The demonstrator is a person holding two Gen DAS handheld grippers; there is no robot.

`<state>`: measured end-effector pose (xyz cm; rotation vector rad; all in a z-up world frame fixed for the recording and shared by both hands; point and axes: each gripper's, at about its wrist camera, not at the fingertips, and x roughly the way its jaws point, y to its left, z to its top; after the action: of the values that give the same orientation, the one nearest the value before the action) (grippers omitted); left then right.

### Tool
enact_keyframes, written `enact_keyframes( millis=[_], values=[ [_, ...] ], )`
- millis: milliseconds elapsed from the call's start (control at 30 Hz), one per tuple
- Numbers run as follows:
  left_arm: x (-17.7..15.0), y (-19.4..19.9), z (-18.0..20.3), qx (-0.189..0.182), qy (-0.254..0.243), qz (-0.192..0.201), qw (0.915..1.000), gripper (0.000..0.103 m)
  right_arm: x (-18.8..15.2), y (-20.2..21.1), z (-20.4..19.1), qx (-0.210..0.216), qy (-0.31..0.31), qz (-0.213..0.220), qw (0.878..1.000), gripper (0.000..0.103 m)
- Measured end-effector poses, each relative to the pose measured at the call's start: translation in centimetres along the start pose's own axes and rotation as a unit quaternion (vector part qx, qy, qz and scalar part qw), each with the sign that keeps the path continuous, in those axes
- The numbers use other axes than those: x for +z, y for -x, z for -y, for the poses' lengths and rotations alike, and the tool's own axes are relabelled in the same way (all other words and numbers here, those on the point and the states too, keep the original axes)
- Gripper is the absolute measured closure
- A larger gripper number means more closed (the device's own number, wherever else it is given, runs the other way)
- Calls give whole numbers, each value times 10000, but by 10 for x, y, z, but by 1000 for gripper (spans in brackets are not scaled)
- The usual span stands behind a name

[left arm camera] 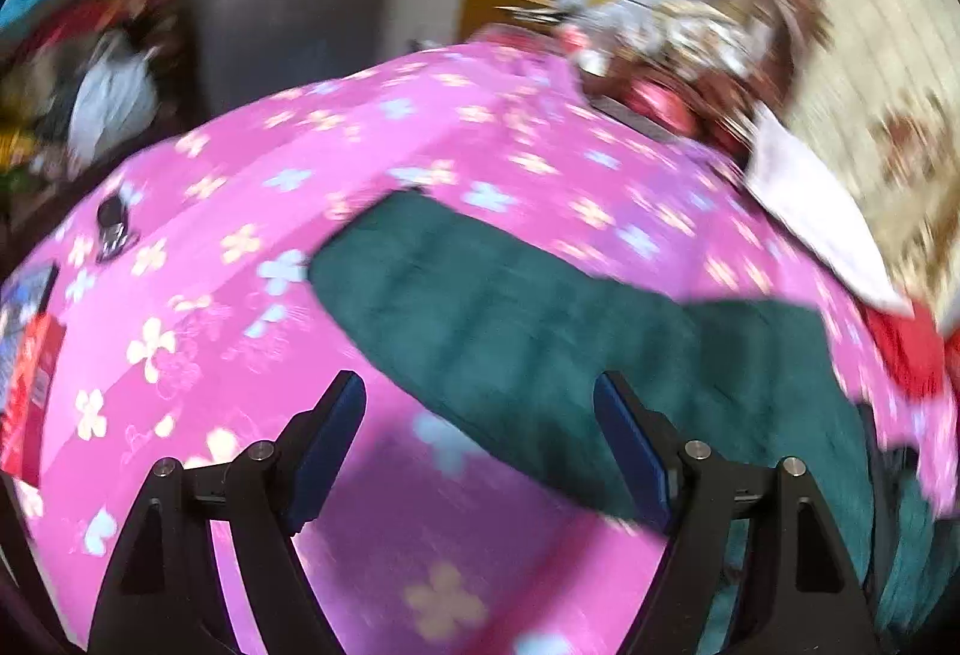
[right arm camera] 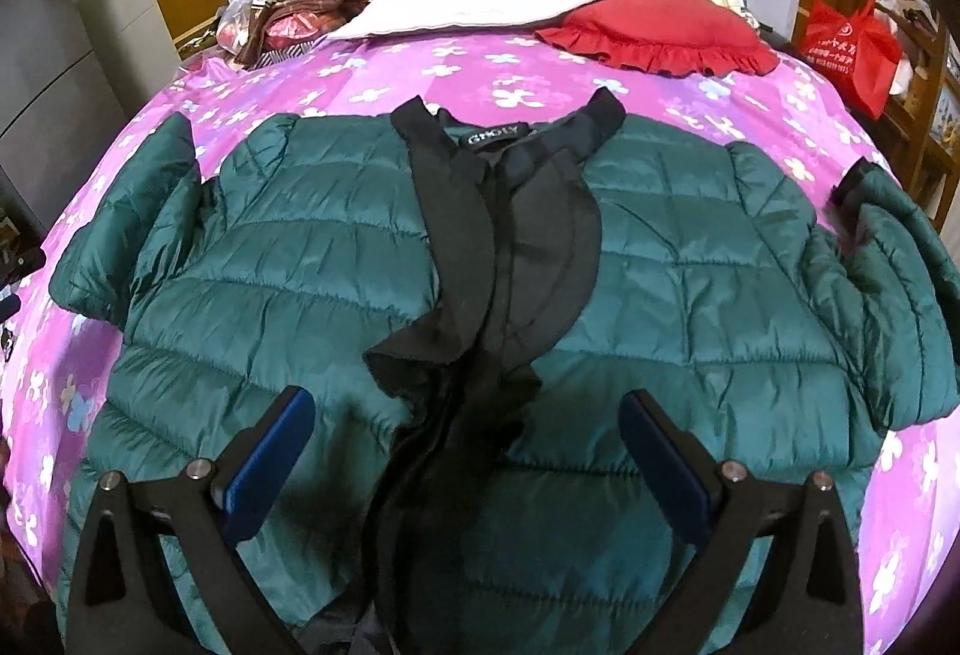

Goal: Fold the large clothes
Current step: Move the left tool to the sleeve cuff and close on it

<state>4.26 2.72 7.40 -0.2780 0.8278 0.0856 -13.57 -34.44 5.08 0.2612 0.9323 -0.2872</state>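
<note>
— Left wrist view first: sleeve or side edge of the green puffer jacket (left arm camera: 540, 319), blurred, slanting from upper left to lower right across the pink floral bedsheet (left arm camera: 240, 211). Left gripper (left arm camera: 480, 451) spread wide, nothing between the blue pads (left arm camera: 327, 445), hanging over bare sheet just left of that green edge.

— So fabric ahead and to the right of the tool there?

— Yes; right-hand pad already over the green, left-hand pad over pink. Too smeared to say sleeve or hem for certain.

— Right wrist view?

— Sharp. Jacket spread front-up, black collar (right arm camera: 510, 211) toward the red ruffled pillow (right arm camera: 660, 31), hem toward the camera, long axis straight ahead. Sleeves out to either side, bent back toward the collar end. Right gripper (right arm camera: 468, 457) wide apart too, empty, centred over the black placket near the hem.

— Nearer arm for a first fold?

— Probably left for the left sleeve, being beside that edge; right better placed for the hem or right sleeve.
</note>
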Motion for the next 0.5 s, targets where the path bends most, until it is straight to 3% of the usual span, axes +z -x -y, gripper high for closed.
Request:
enact_keyframes(
  millis=[233, 500],
  values=[
    [29, -41, -57, 507, 790, 81, 9956, 48, -1, 4, -2, 38, 72, 15, 10000, 0],
    [35, -84, -71, 716, 896, -265, 9930, 48, -2, 4, -5, 56, 141, -24, 9999, 0]
  ],
)
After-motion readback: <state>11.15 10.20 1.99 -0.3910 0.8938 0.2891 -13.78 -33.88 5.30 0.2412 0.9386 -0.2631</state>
